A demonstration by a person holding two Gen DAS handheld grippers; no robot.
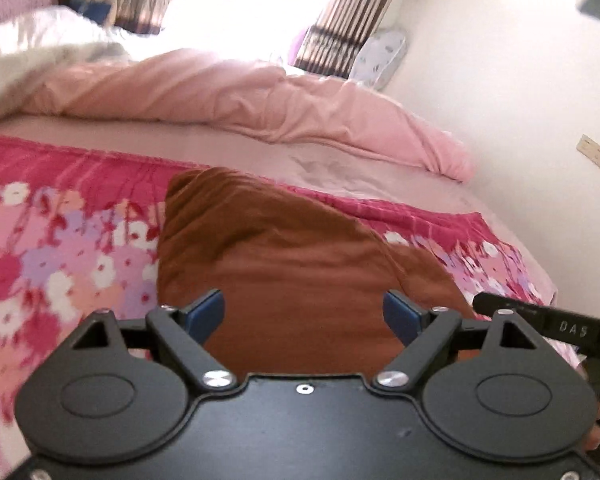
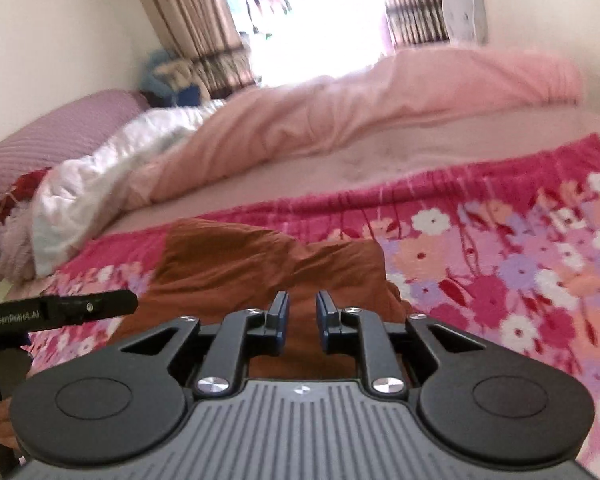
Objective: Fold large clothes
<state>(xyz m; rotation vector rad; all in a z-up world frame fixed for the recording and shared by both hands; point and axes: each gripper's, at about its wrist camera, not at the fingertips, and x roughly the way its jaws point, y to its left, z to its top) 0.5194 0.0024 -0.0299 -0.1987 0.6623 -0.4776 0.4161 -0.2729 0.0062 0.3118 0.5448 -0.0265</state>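
A brown garment [image 1: 300, 256] lies bunched on a pink floral blanket [image 1: 60, 240] spread over the bed. My left gripper [image 1: 304, 310] hovers over its near part, jaws wide open, with only the cloth below showing between the blue pads. In the right wrist view the same brown garment [image 2: 260, 264] lies left of centre on the floral blanket [image 2: 500, 260]. My right gripper [image 2: 303, 318] hangs over it with its jaws a narrow gap apart and nothing pinched between them. The near edge of the garment is hidden under both tools.
A rumpled pink duvet [image 1: 220, 92] runs across the far side of the bed, with a white quilt [image 2: 100, 184] and a purple pillow [image 2: 52, 128] at one end. A white wall [image 1: 540, 80] borders the bed's other end. Curtains and a bright window stand behind.
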